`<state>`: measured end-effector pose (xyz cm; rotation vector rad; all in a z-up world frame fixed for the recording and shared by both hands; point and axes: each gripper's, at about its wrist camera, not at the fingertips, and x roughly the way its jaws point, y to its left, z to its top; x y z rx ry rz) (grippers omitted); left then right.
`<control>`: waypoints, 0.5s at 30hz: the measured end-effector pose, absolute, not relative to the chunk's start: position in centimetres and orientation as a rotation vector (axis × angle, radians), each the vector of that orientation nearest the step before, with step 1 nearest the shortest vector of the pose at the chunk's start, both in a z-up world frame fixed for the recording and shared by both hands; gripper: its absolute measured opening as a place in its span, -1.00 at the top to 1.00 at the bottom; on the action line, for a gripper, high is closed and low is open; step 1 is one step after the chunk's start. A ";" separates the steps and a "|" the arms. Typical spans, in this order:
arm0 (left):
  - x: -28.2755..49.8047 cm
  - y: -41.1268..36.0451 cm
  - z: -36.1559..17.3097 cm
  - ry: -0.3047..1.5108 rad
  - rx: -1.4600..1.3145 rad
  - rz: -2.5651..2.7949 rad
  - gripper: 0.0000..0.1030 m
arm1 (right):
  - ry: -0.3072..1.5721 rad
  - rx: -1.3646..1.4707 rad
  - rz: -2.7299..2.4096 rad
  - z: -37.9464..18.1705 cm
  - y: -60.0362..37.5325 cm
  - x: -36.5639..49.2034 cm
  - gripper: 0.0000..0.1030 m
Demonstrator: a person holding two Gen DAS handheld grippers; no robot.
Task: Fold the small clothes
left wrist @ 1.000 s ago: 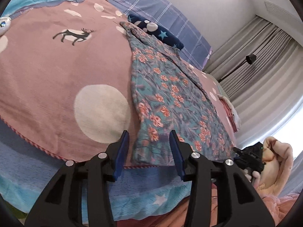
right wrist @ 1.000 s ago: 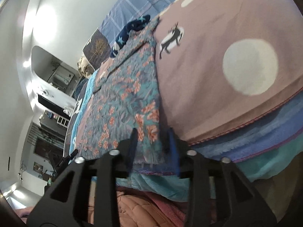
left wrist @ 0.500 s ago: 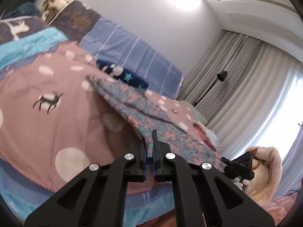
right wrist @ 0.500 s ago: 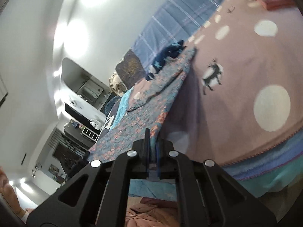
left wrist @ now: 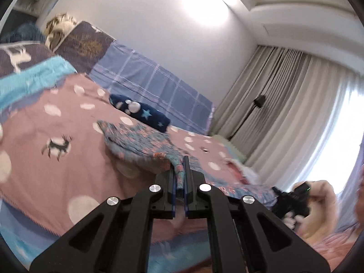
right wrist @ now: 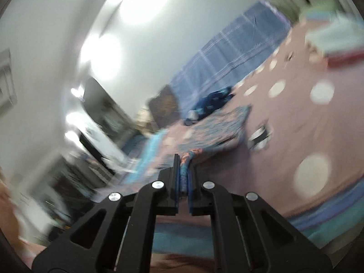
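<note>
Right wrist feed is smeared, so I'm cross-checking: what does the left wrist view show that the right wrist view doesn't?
Only the left wrist view: the grey curtains, the floor lamp, and the right tongs seen from outside, in a hand by the window.

Only the right wrist view: the blurred dark shelving along the wall.

Both: the floral garment pinched between shut tongs, its near edge raised off the pink dotted blanket, and the navy star cloth beyond it.

left gripper (left wrist: 179, 173) pinching the floral garment (left wrist: 138, 143) corner, lifted off the pink bedspread (left wrist: 45, 173); navy star cloth (left wrist: 138, 113) sits behind
</note>
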<state>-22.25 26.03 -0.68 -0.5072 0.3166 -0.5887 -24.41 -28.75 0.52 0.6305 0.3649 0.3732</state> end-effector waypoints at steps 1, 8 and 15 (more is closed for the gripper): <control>-21.3 25.9 -0.9 0.327 -0.511 -0.581 0.92 | 0.379 0.657 0.381 0.0 -28.9 -23.1 0.90; -12.7 24.6 -0.6 0.374 -0.537 -0.577 0.91 | 0.392 0.698 0.357 -0.1 -29.2 -14.9 0.90; -5.5 23.6 1.8 0.390 -0.452 -0.539 0.91 | 0.422 0.622 0.303 2.0 -29.9 -6.2 0.90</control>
